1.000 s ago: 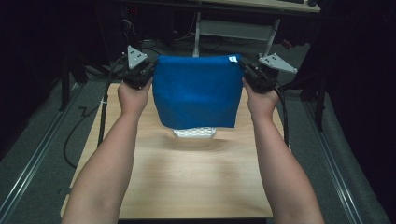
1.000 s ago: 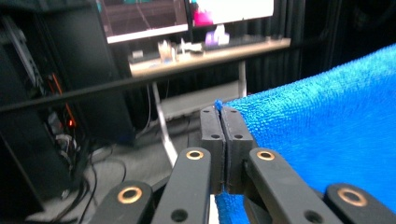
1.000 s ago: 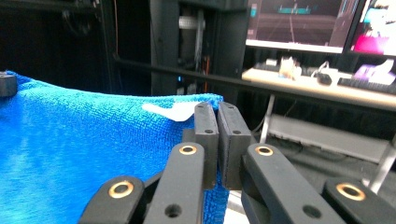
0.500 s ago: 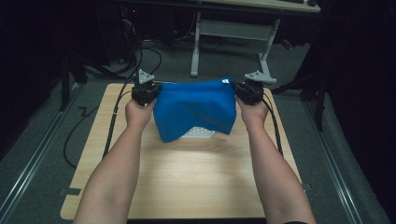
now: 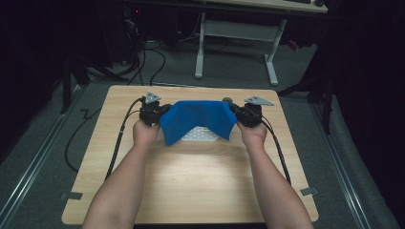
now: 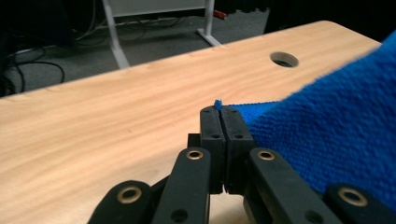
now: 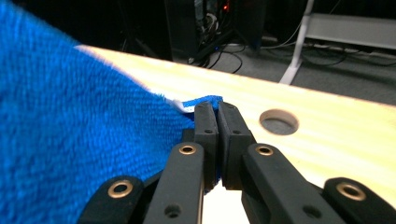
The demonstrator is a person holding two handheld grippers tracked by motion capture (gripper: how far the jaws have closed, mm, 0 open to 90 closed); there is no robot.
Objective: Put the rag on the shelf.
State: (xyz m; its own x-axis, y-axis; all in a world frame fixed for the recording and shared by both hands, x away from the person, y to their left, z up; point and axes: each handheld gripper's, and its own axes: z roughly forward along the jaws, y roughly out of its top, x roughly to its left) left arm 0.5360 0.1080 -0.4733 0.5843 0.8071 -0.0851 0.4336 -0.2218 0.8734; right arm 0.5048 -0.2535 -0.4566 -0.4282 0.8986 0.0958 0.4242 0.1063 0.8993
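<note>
A blue towel is stretched between my two grippers over the far part of the wooden table, its lower edge drooping onto the surface. My left gripper is shut on the towel's left corner, where a tuft of blue sticks out above the closed jaws. On the other side, my right gripper is shut on the right corner, next to a small white tag. A white patterned patch shows under the towel's arch; what it belongs to is hidden.
A round cable hole sits in the table near its far edge, also seen as the hole beside the right gripper. Beyond the table stand a white desk frame and floor cables. Tape marks lie on the floor.
Both grippers moved down and away from me with the towel. It hung high and broad a second ago; now it sits low, its bottom resting on the table.
</note>
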